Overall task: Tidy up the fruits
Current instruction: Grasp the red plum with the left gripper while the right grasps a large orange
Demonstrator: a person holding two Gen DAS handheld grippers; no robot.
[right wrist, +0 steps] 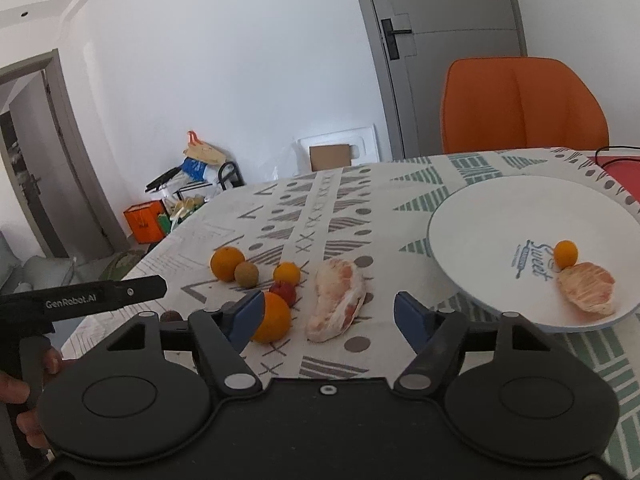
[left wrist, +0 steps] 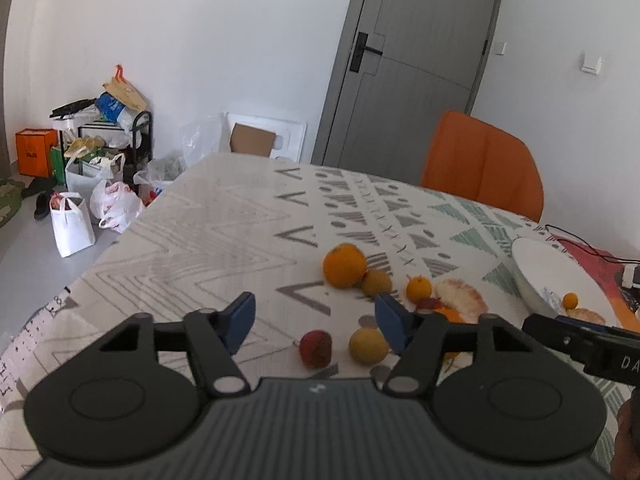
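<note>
Both tools released: the left tool (left wrist: 316, 324) hovers just behind the red fruit (left wrist: 315, 348), the right tool (right wrist: 329, 316) straddles the pomelo segment (right wrist: 337, 300) on the tabletop (right wrist: 320, 208). Risk: soft segment squashes, or nearby orange (right wrist: 272, 318) gets nudged rolling, missing the plate (right wrist: 480, 216).

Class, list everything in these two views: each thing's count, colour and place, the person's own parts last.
tablecloth: one, white with grey and green patterns, over the table
plate: one, white, right side of the cloth
oranges: four, orange, three on the cloth, one on the plate
peeled citrus segments: two, pinkish, one on cloth, one on plate
red fruits: two, red, on the cloth
yellow-brown round fruits: two, on the cloth
chair: one, orange, behind the table
door: one, grey, back wall
left gripper: one, black and blue, open
right gripper: one, black and blue, open
</note>
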